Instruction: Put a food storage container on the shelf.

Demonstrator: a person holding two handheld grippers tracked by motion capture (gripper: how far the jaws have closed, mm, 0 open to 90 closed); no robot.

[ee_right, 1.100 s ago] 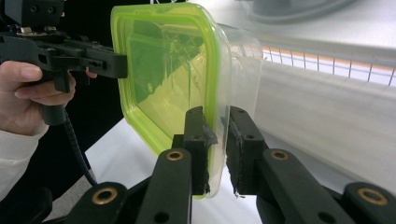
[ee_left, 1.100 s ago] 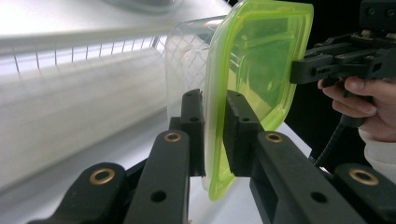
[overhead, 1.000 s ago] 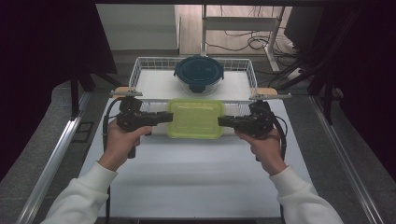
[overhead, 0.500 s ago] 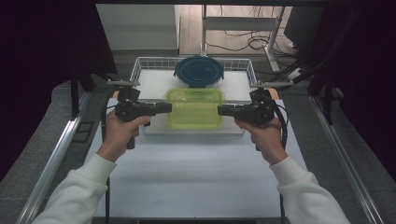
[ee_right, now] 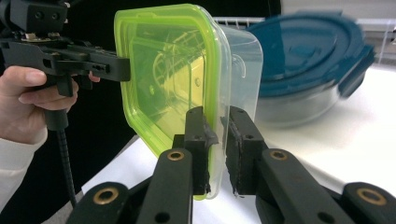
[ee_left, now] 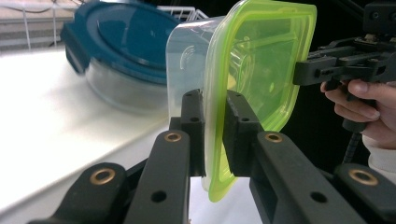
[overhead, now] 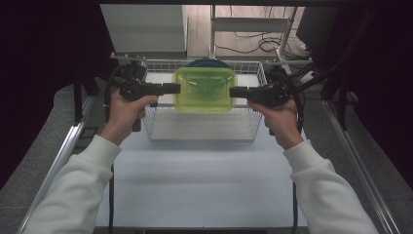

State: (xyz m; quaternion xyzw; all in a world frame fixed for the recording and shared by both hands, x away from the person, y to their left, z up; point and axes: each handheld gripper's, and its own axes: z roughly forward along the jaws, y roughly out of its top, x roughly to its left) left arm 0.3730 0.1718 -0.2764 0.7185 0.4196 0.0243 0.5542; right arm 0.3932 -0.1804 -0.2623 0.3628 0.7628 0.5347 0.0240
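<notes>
Translucent lime-green lidded clear plastic rectangular container (overhead: 204, 89), held level above the white wire basket (overhead: 202, 127). Left gripper (overhead: 173, 88) and right gripper (overhead: 237, 91) each pinch an opposite lid rim. Behind the container: round teal-lidded glass bowl (ee_left: 116, 51).

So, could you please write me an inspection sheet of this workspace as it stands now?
Surface: white table, bare in front of the wire basket.
Job's things: green-lidded clear container, held in the air above the basket, gripped at both side rims.
Clutter: blue-lidded round container at the back of the basket.
Grippers: left gripper shut on the container's left rim; right gripper shut on its right rim.
Cables: a black cable trails from each gripper; more cables on the floor behind.
Surroundings: dark curtains on both sides, metal rails along the table.
</notes>
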